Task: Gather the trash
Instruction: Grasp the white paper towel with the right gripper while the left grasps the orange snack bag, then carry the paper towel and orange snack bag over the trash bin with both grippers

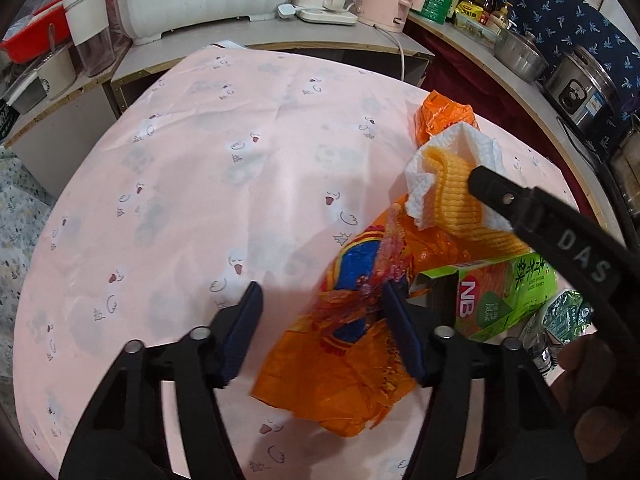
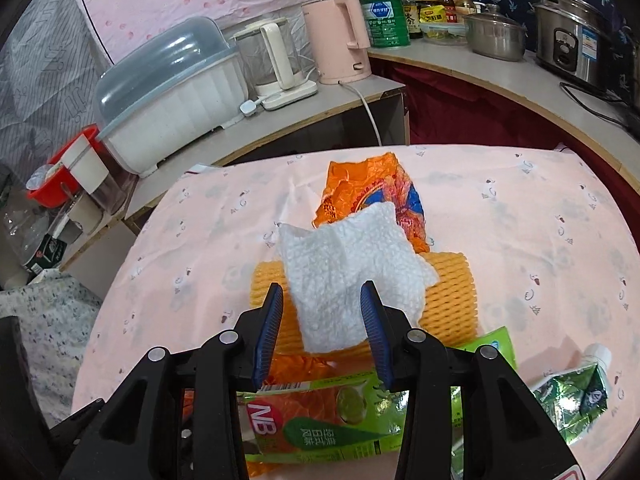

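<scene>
Trash lies in a pile on the pink table cloth (image 1: 200, 184). My left gripper (image 1: 320, 316) is open over an orange snack bag (image 1: 352, 360), whose torn top lies between the fingers. My right gripper (image 2: 322, 320) is open around a crumpled white paper towel (image 2: 344, 276) that lies on a yellow foam net sleeve (image 2: 444, 300); it reaches into the left wrist view (image 1: 500, 196). A green NB box (image 2: 320, 428) lies under my right gripper and shows in the left wrist view (image 1: 496, 300). A second orange wrapper (image 2: 372, 196) lies behind the towel. A green crushed carton (image 2: 576, 392) lies at the right.
Behind the table a counter (image 2: 320, 112) holds a pink kettle (image 2: 340, 36), a glass kettle (image 2: 272, 56) and a white lidded dish rack (image 2: 168, 100). A red bin (image 2: 60, 176) and a jar stand at the left. Pots and a rice cooker (image 2: 568, 36) stand at the right.
</scene>
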`<state>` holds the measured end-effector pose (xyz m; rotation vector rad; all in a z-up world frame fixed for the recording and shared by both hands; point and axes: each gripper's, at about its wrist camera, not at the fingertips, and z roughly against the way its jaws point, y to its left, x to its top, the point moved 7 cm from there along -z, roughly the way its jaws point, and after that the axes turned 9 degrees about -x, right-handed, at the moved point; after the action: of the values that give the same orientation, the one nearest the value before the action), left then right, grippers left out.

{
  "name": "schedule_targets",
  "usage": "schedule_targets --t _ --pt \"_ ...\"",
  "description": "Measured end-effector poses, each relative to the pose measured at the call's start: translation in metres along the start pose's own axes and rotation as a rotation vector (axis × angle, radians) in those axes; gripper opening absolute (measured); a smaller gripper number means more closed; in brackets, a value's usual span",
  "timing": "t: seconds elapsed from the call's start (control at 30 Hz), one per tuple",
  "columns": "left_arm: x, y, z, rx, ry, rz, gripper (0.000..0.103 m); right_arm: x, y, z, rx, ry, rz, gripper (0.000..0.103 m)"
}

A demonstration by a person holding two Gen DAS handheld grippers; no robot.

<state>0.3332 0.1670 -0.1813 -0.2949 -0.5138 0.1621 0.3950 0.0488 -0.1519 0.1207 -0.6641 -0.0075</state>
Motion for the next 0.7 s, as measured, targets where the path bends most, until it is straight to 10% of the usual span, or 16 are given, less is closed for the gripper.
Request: schedule_targets --t 0.23,0.7 --pt "-0.006 -0.01 0.001 -0.019 0.011 -0.013 0.009 -0.015 -0.012 0.007 -0.005 0.007 -0.004 0.003" --pt "-0.03 -0.052 0.059 -0.065 -0.05 -0.069 0.006 -0.034 -0.05 0.099 -0.004 -0.101 -0.076 0.002"
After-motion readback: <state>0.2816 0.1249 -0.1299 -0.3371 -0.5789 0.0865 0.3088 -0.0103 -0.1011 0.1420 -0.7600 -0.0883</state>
